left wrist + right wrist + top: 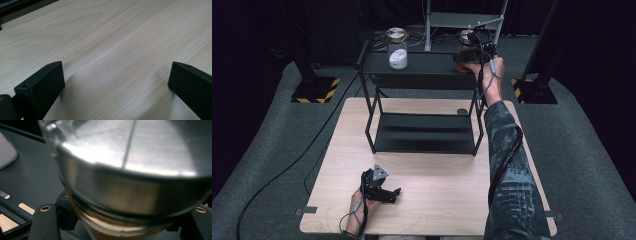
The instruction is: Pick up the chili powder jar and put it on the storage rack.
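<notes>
A glass jar with brown contents (pixel 466 46) and a metal lid (pixel 130 152) stands at the right end of the black rack's top shelf (pixel 427 67). My right gripper (pixel 470 58) reaches out to it at arm's length, and in the right gripper view its jaws sit on both sides of the jar's body (pixel 120 230), shut on it. A second jar with white contents (pixel 397 50) stands at the shelf's left end. My left gripper (pixel 392 194) rests on the wooden table (pixel 447 185) near the front edge. Its jaws stand wide open, with bare wood between them (pixel 116 75).
The black two-tier rack takes up the back half of the table; its lower shelf (pixel 424 132) holds nothing. Black stand feet with yellow-striped bases (pixel 314 91) sit on the grey floor behind. Cables trail from both grippers.
</notes>
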### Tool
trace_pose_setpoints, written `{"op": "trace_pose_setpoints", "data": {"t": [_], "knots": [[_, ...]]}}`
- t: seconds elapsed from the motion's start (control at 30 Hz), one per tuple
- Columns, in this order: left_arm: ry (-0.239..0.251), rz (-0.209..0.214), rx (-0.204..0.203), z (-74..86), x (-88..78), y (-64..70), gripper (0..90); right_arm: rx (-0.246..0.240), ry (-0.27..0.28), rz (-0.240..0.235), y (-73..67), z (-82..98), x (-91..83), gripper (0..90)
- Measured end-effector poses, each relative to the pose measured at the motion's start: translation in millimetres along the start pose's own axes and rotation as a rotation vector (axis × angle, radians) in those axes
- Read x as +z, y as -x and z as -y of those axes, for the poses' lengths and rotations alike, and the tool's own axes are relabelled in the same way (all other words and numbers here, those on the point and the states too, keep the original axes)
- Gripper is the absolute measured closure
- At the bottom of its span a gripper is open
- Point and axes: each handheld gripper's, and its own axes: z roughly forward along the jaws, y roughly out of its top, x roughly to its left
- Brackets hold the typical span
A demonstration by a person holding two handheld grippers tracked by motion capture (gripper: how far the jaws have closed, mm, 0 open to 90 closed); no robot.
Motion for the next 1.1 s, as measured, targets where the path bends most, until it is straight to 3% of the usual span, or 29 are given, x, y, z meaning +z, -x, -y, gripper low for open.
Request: {"op": "trace_pose_setpoints", "data": {"t": [0.1, 0.3, 0.37, 0.7, 0.93, 1.1], "knots": [[0.0, 0.0, 0.0, -0.1, 0.0, 0.0, 0.1, 0.004, -0.007, 0.003, -0.7, -0.9, 0.2, 29.5], [0.0, 0.0, 0.0, -0.1, 0.0, 0.0, 0.1, 0.004, -0.045, 0.01, -1.1, -4.2, 0.5, 11.0], [0.0, 0.0, 0.0, -0.1, 0.0, 0.0, 0.1, 0.003, -0.059, -0.018, 3.6, -5.5, -2.4, 6.5], [0.0, -0.002, -0.002, -0.1, 0.1, 0.2, 0.1, -0.03, -0.049, -0.059, 8.6, 2.7, -32.1, 2.7], [0.0, -0.002, -0.002, -0.1, 0.1, 0.3, 0.1, -0.072, -0.012, -0.102, 11.1, 29.6, -57.8, 0.7], [0.0, -0.002, -0.003, -0.1, 0.1, 0.3, 0.1, -0.115, -0.001, -0.129, 8.3, 60.5, -72.5, 0.0]]}}
